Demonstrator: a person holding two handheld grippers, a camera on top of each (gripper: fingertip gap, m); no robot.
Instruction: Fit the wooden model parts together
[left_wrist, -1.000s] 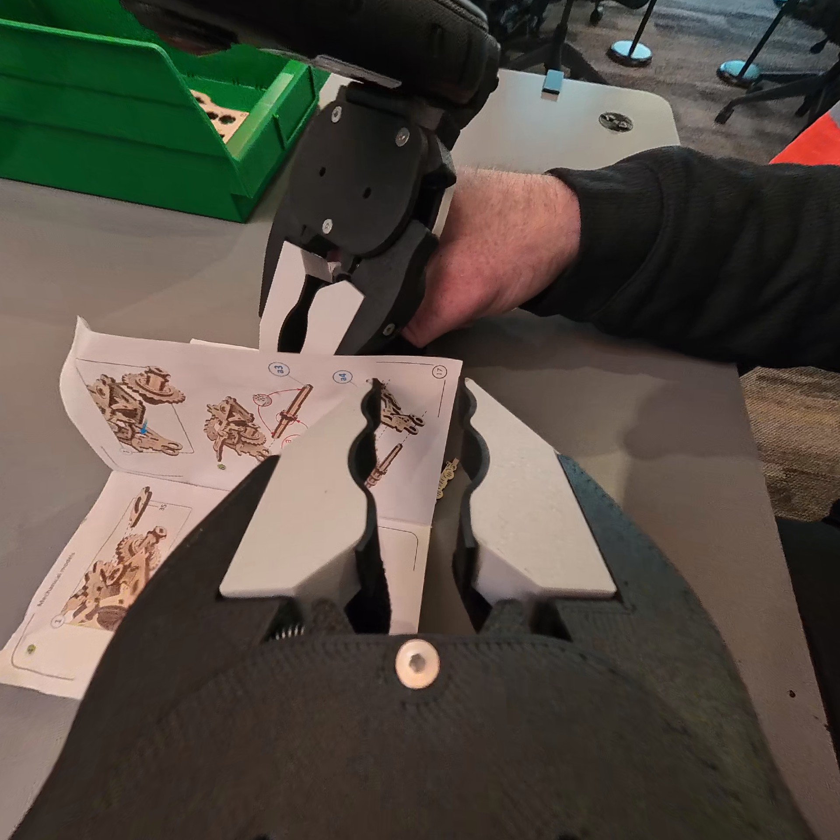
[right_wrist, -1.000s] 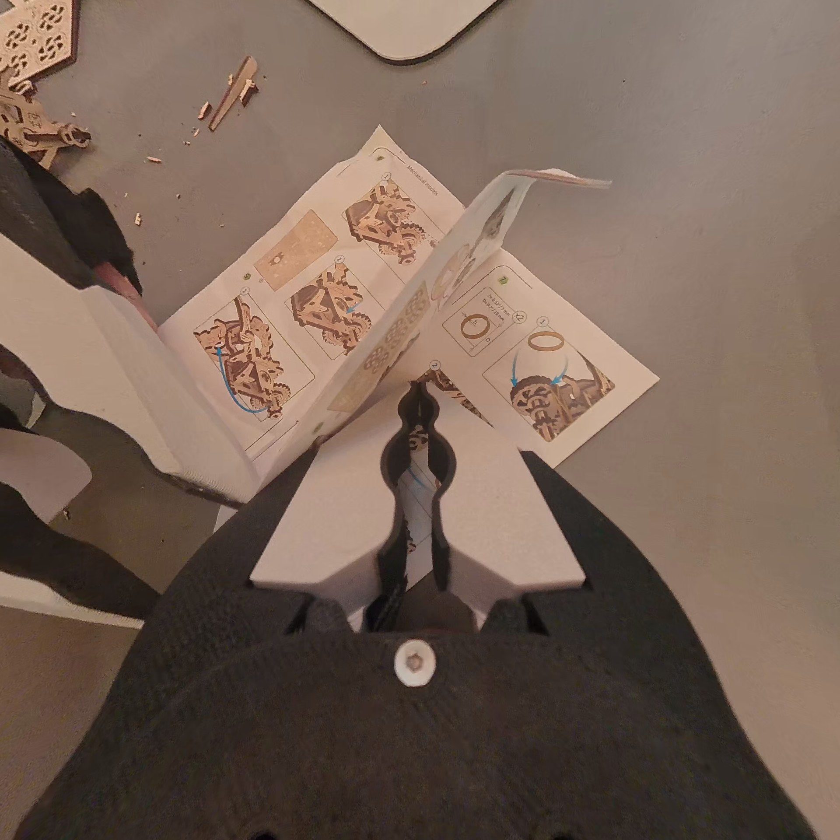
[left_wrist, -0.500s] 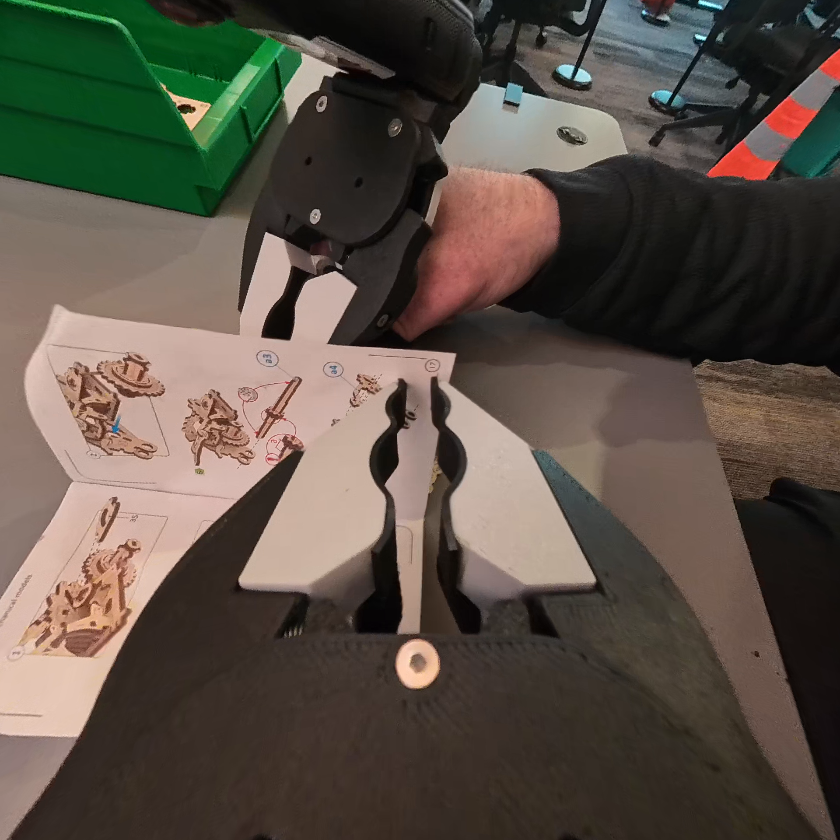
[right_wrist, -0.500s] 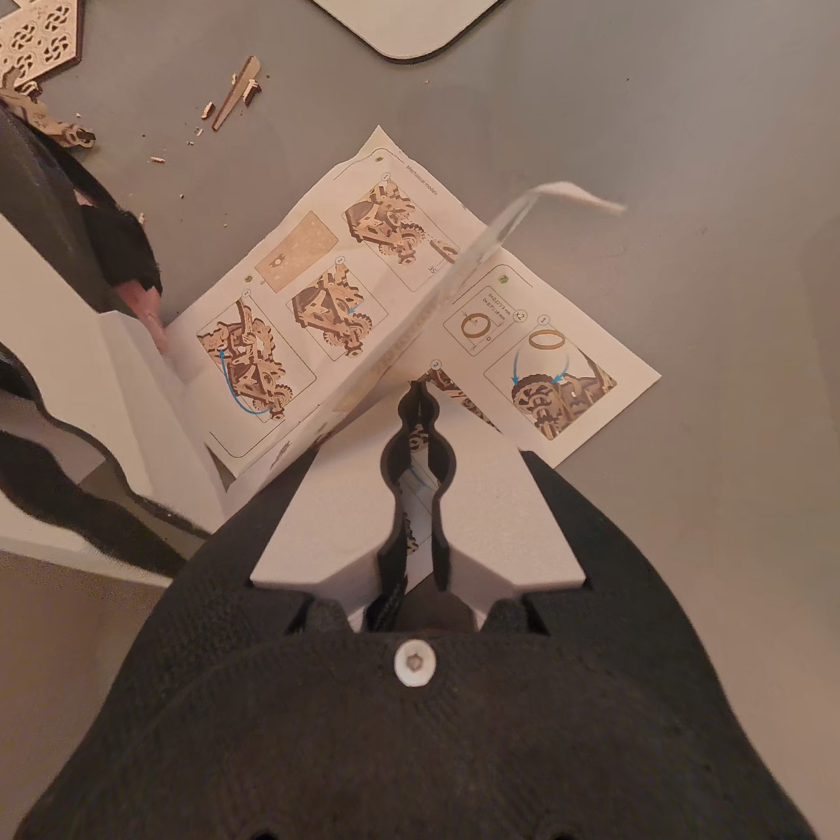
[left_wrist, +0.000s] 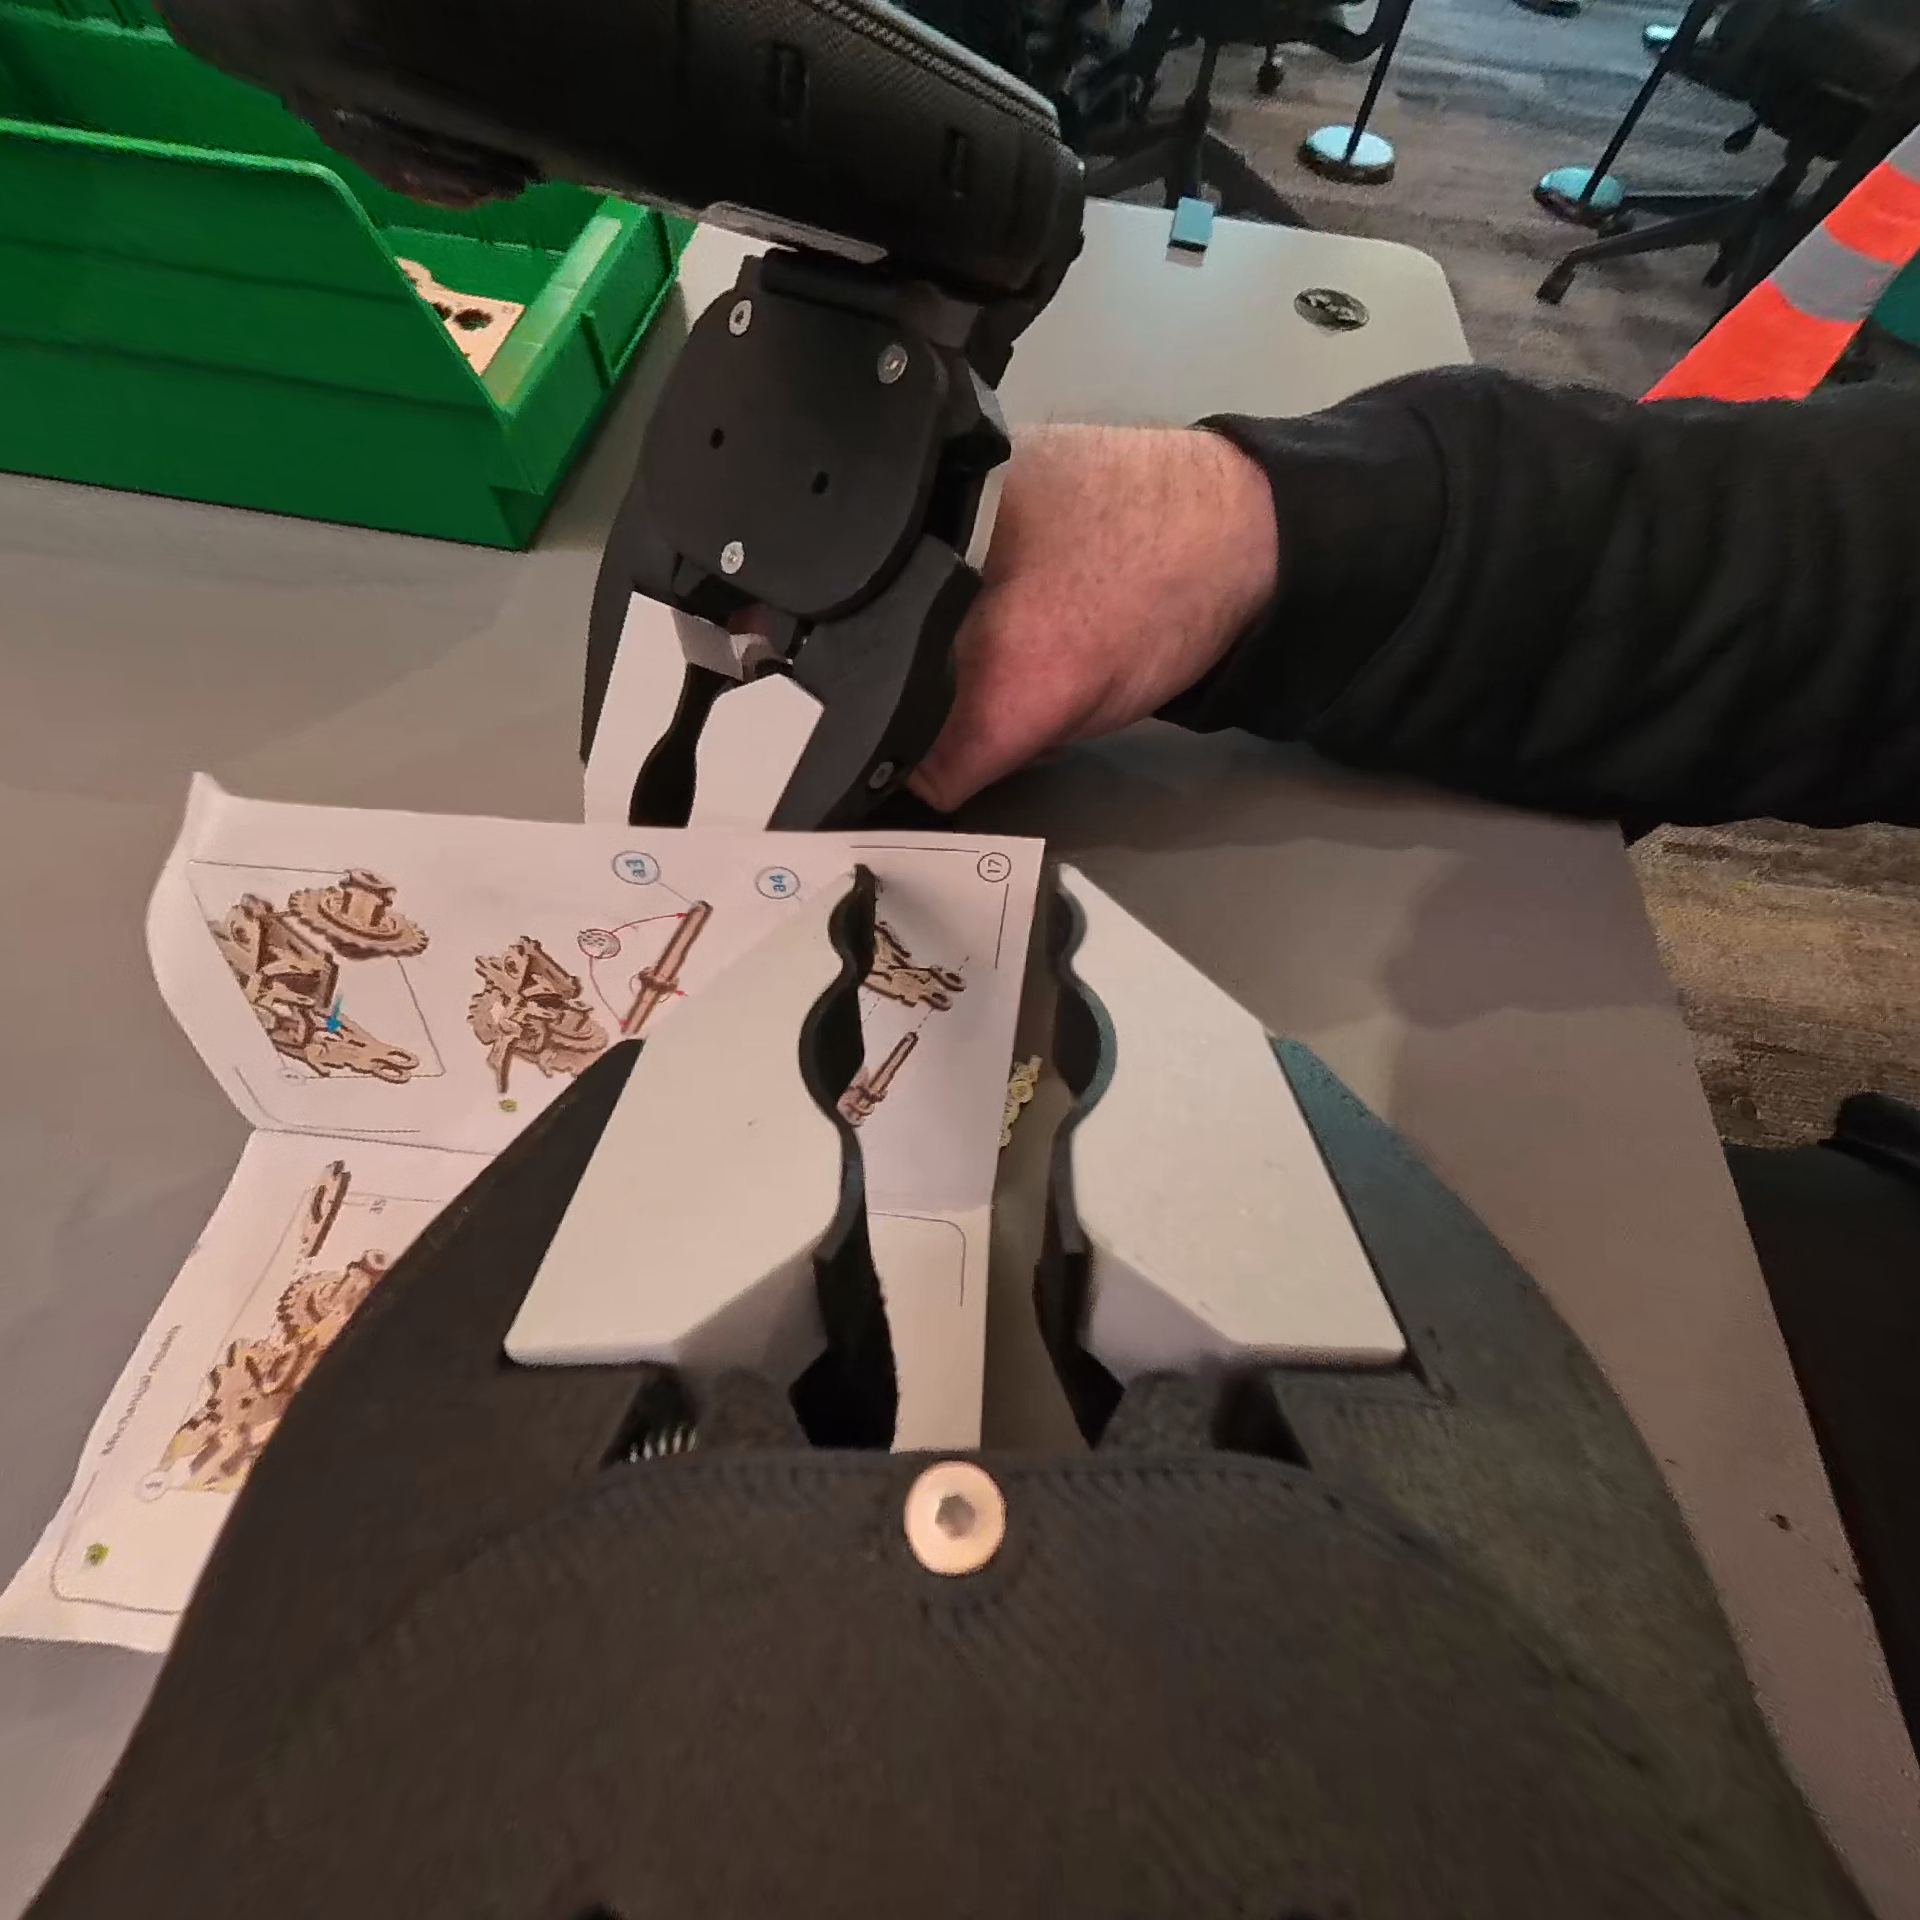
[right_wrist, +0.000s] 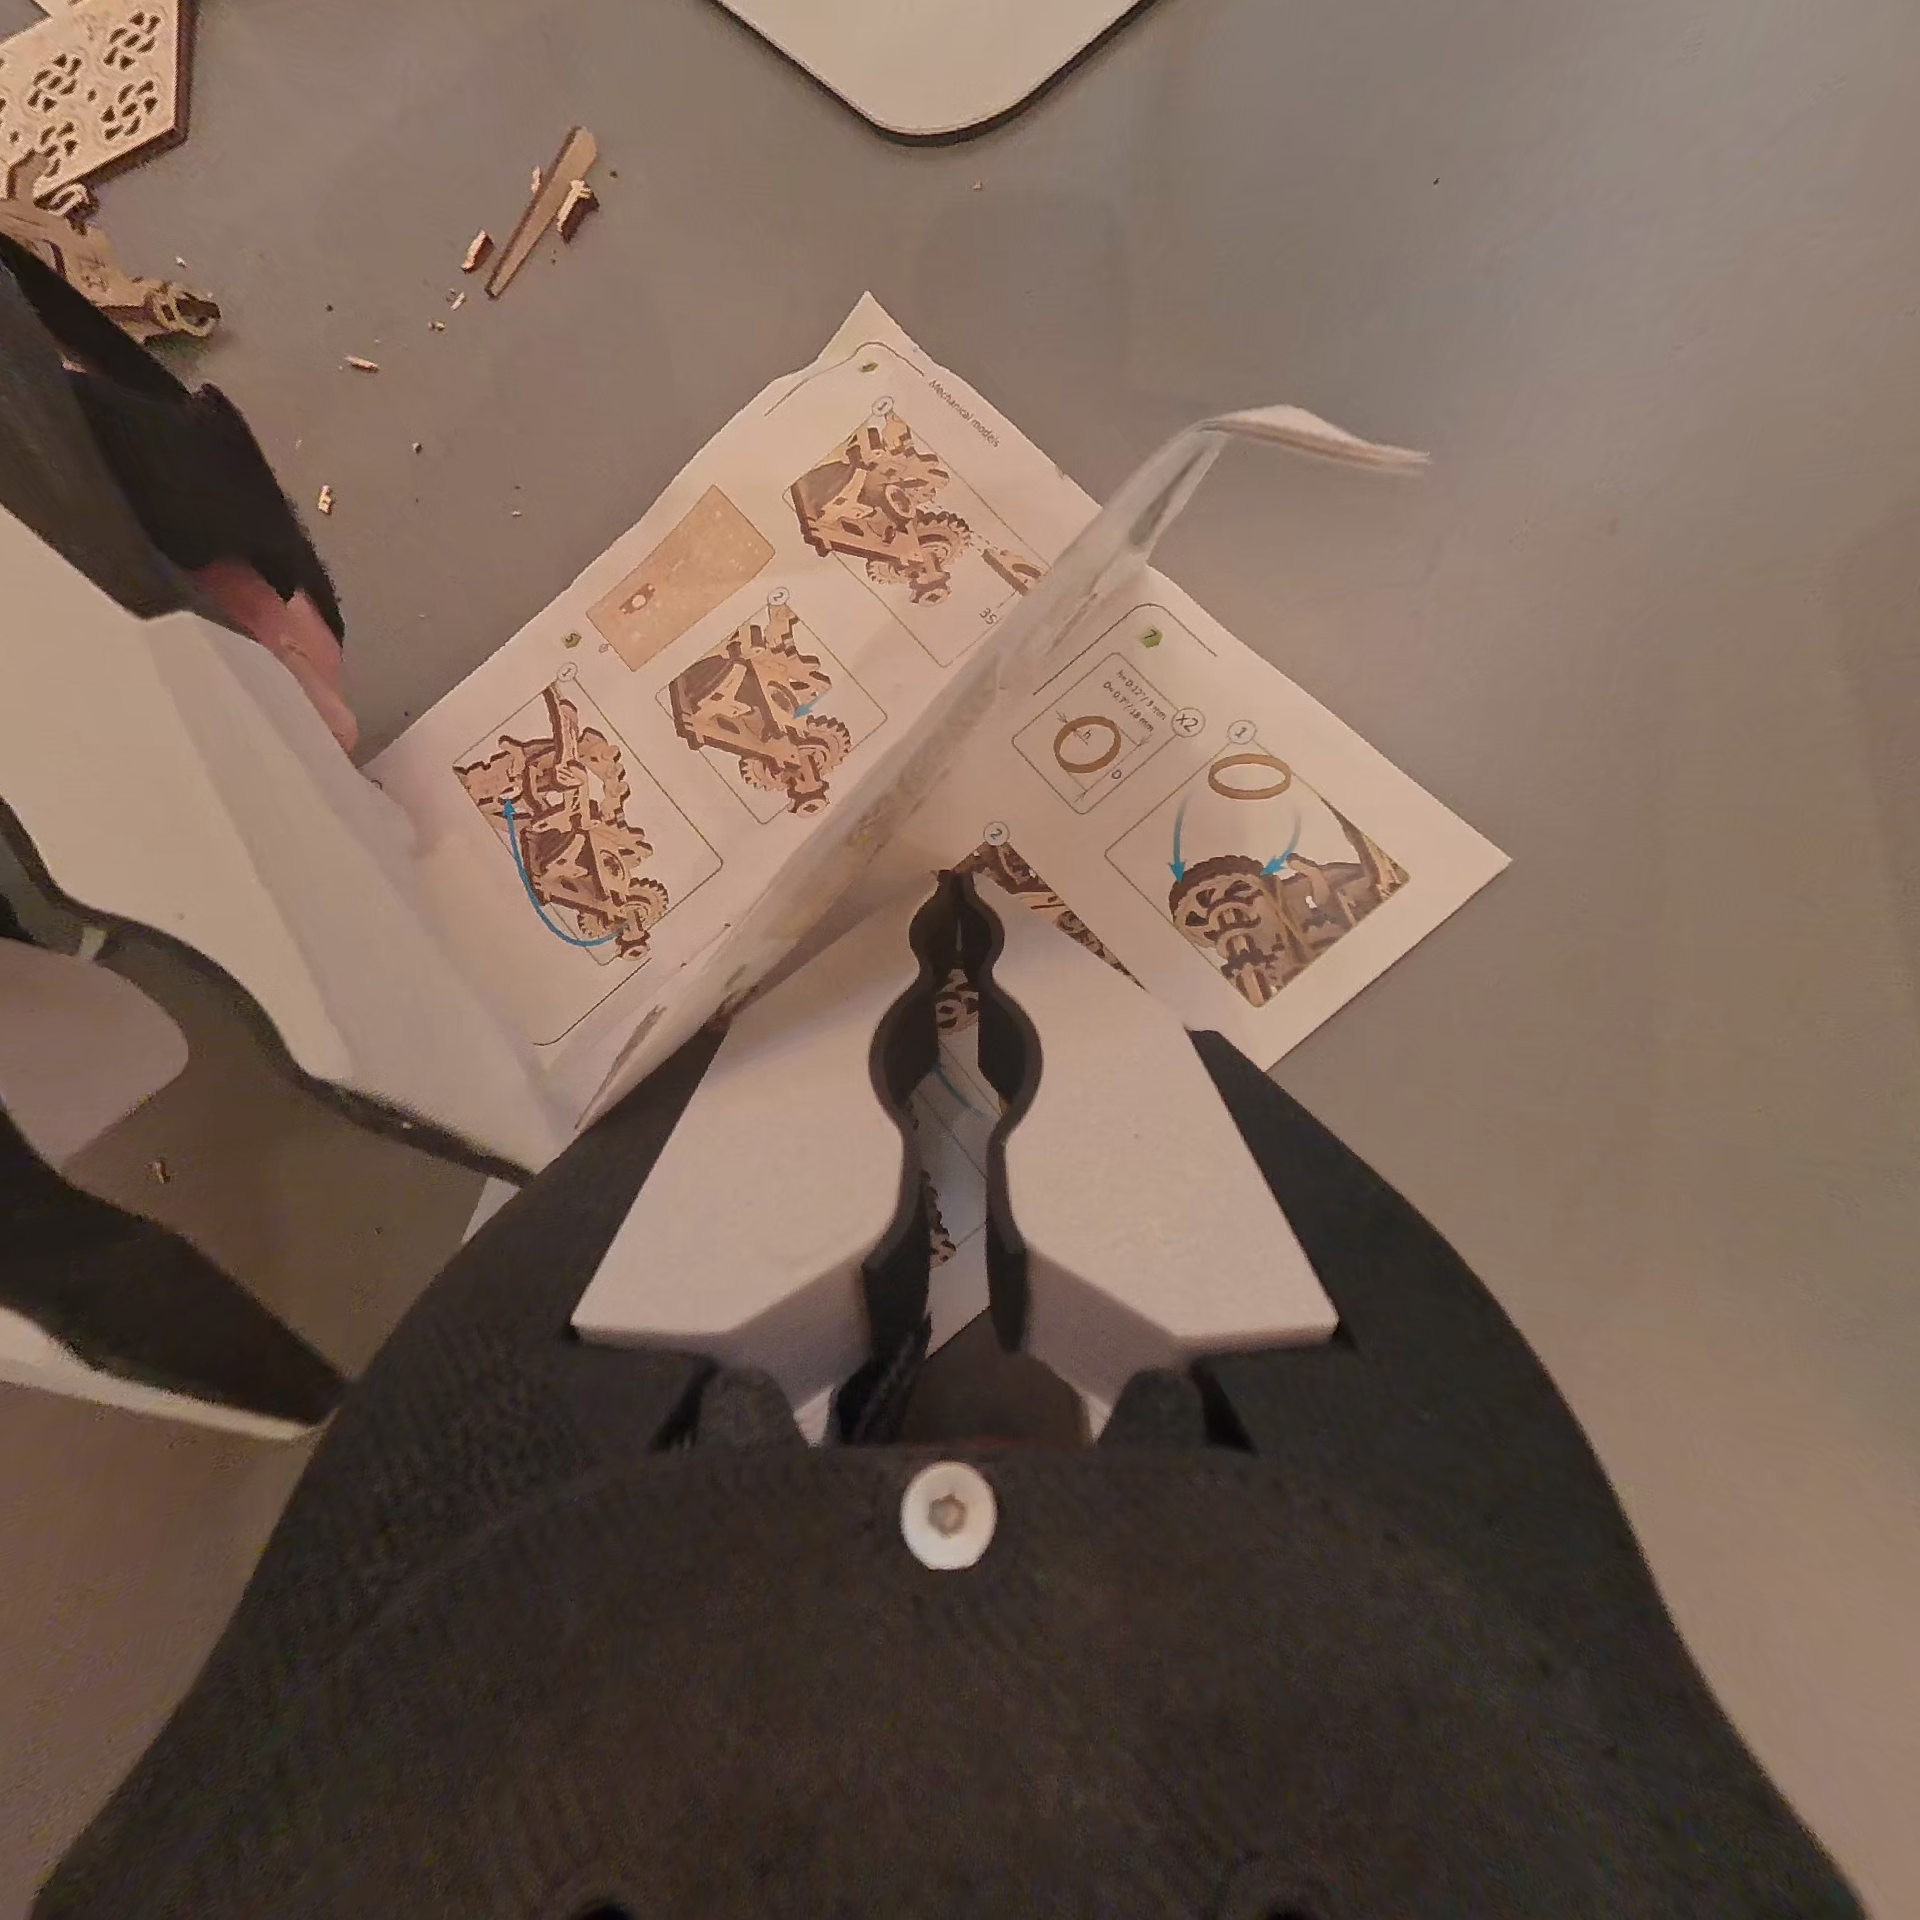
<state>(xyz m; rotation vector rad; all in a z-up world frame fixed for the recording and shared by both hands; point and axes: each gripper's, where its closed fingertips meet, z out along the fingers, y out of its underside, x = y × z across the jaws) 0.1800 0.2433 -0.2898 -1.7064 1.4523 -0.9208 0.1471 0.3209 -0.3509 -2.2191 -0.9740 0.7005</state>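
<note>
The right gripper (right_wrist: 954, 894) is pinching a raised page of the instruction booklet (right_wrist: 727, 665) with fingertips closed; the left gripper (left_wrist: 961, 904) is gaping, holding nothing. Wooden model parts (right_wrist: 94, 114) are lying on the grey table (right_wrist: 1558, 364). A green bin (left_wrist: 260, 343) and office chairs (left_wrist: 1195, 94) are sitting beyond.

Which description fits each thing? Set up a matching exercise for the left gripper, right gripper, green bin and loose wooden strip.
Things:
1. left gripper
2. right gripper
3. green bin
4. wooden strip

Descriptions:
A. contains a cut-out wooden sheet
B. jaws apart above the instruction booklet
C. lies among splinters on the grey table
D. fingertips together at the booklet's lifted page

Pairs: 1-B, 2-D, 3-A, 4-C
</note>
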